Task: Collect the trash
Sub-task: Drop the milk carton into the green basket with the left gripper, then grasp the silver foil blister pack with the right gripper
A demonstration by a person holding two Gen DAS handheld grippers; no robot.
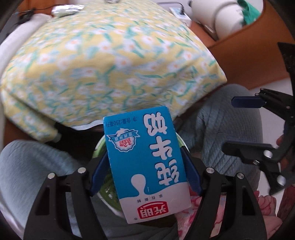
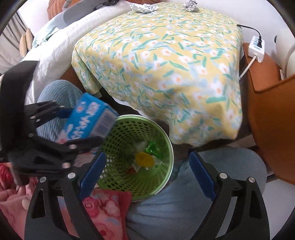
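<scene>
nearest, the left gripper (image 1: 145,162) is clamped on a blue and white milk carton (image 1: 145,162), its blue pads pressing the carton's two long sides, and it holds the carton just above the near left rim of the green mesh bin (image 2: 164,147); the carton is not yet inside, so this piece looks about to be dropped

the right gripper (image 2: 147,173) stands with its jaws wide apart and nothing between them, hanging over the bin's mouth

the bin sits between the person's knees in pale blue trousers (image 2: 230,166), a pink flowered cloth (image 2: 105,208) at its near side; at its bottom lie a green wrapper (image 2: 152,148) and a white scrap with a yellow disc (image 2: 144,159), so some trash is already collected

farther off, the table under a yellow floral cloth (image 2: 166,64) is mostly cleared, but two crumpled foil balls (image 2: 144,7) remain at its far edge; those look like what is left after the carton
</scene>
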